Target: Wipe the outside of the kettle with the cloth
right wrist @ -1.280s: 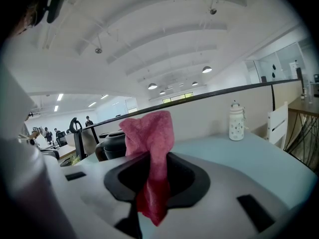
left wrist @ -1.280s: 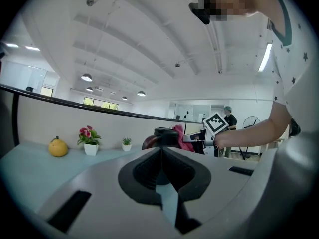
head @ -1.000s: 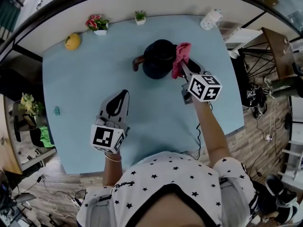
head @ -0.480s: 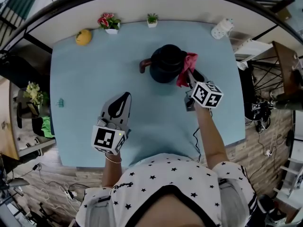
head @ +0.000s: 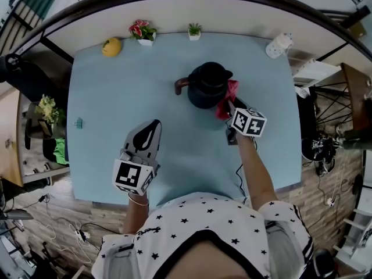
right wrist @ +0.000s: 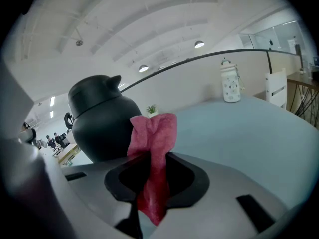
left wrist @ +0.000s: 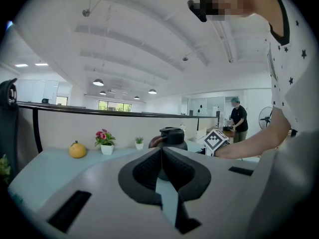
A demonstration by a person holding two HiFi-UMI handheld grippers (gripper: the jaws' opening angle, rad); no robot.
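Right gripper (head: 231, 105) slid lower down the right side of the kettle (head: 206, 86) vs a second ago, cloth (head: 227, 97) went with it. Left gripper (head: 152, 125) stayed put.

Left to right:
- Small green clip (head: 78, 122) lay near the left edge of the light blue counter (head: 99, 86).
- Back edge had a yellow fruit (head: 111, 46), a flower pot (head: 142, 31) and a small green plant (head: 195, 31) in a row, each apart from the next.
- Left gripper was over the front-left of the counter, jaws pressed together with nothing between them. It pointed toward the kettle and was well apart from it.
- Kettle stood upright mid-counter, toward the back. Black body, lid on, brown handle (head: 181, 86) pointing left.
- Cloth, pink-red, was pinched between the right gripper's jaws. Its bunched end stuck up past the tips and lay against the kettle's lower right side in the head view. Couldn't tell how firmly it pressed.
- Right gripper sat just right of the kettle, tips aimed at it.
- White bottle (head: 278, 44) stood at the back right corner, well apart from the kettle.
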